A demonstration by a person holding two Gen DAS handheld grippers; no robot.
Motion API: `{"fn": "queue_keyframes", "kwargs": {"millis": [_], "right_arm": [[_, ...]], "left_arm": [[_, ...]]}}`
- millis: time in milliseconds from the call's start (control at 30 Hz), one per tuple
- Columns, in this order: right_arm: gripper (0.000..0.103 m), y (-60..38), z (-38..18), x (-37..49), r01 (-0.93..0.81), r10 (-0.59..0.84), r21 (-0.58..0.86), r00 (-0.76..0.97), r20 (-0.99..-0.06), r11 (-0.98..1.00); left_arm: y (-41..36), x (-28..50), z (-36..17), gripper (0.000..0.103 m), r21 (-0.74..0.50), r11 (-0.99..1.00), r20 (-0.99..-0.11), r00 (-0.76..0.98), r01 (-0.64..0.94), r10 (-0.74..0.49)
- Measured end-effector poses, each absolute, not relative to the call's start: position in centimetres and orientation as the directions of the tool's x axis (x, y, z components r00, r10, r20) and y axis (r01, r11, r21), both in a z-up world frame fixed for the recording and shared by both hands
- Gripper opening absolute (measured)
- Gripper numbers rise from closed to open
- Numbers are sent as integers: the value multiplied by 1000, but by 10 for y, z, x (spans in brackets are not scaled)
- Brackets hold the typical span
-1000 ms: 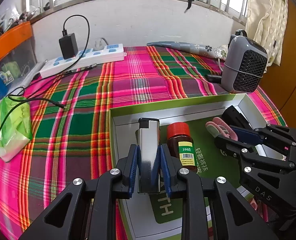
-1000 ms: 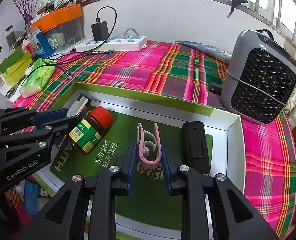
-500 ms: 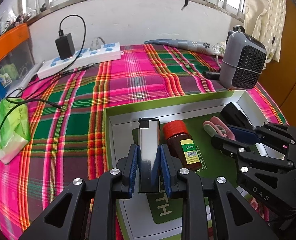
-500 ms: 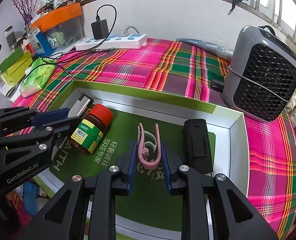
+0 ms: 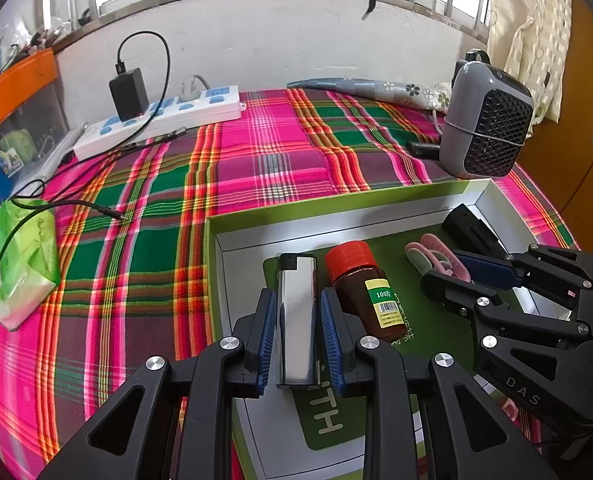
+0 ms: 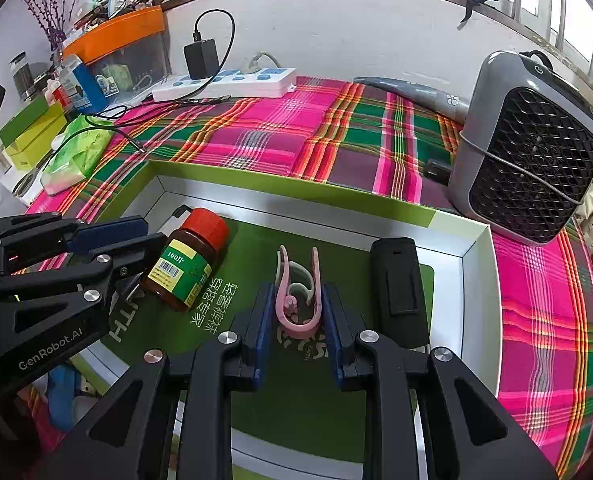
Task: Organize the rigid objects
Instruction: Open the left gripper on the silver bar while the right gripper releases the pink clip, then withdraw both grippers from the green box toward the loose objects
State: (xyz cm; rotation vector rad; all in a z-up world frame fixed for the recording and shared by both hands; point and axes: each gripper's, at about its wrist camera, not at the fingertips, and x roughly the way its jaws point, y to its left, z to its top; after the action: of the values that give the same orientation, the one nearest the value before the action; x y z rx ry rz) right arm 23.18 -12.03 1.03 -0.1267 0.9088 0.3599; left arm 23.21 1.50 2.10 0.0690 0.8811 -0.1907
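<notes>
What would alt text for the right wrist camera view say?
A black handheld gripper is shut on a pink clip lying in a green-lined box. Left of the clip lies a brown bottle with a red cap; right of it, a black case. The box sits on a pink and green plaid cloth.

**Around the plaid cloth**

A pink-and-green plaid cloth covers the tabletop. At upper left lies a white power strip with a black charger plugged in. A grey heater stands at right; a green packet lies at left.
</notes>
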Motion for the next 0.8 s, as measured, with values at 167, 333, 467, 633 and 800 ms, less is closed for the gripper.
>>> {"fn": "queue_keyframes", "kwargs": {"millis": [167,333,467,633,800], "right_arm": [[25,-121,10,232,-355,251,44,561,-789,934],[25,-121,12,232,-357,254,45,564,-786,933],[29,-121,13,230,-355,256,46,570,-781,934],[32,-120,16,226,-363,259,42,576,-775,931],[32,-120,19,221,-354,255,41,584,-770,934]], "left_arm": [[15,232,21,23,-18,981,-772,620,195,-137],[15,231,21,25,-16,980,-772,621,197,-138],[15,228,22,29,-14,980,-770,623,197,-136],[16,224,23,32,-11,982,-769,626,186,-127],[17,217,26,33,-9,984,-765,633,179,-122]]}}
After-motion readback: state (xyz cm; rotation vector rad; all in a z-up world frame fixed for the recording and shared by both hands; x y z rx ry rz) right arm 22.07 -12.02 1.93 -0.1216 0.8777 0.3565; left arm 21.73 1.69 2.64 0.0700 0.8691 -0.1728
